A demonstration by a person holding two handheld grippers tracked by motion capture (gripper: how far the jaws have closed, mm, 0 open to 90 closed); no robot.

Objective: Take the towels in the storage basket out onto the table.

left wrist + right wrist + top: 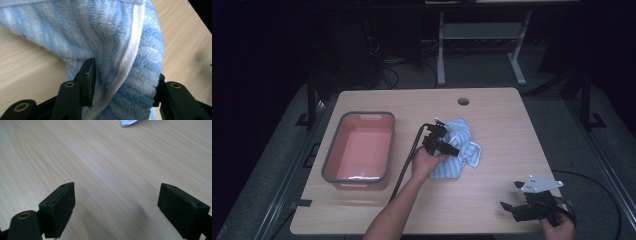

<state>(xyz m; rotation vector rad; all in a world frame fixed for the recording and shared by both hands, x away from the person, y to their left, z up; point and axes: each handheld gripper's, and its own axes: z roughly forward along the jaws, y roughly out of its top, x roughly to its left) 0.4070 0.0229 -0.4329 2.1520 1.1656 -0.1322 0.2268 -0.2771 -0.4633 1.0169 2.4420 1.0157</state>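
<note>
A blue-and-white striped towel (466,150) lies bunched near the middle of the wooden table (507,125). My left gripper (447,143) sits at the towel's left side, held from below by a hand. In the left gripper view a thick fold of the towel (112,37) fills the space between the jaws of that gripper (125,72); the jaws stand apart and the cloth looks loose, not squeezed. My right gripper (512,196) rests near the table's front right corner, open with nothing between its jaws. In the right gripper view this gripper (117,195) faces bare wood, with a towel corner (127,122) far ahead.
A pink bin with a grey rim (332,150) stands on the left part of the table, nothing visible inside it. A round cable hole (463,101) is near the far edge. The left gripper's cable (404,165) runs along the forearm. Dark floor and desk legs lie beyond.
</note>
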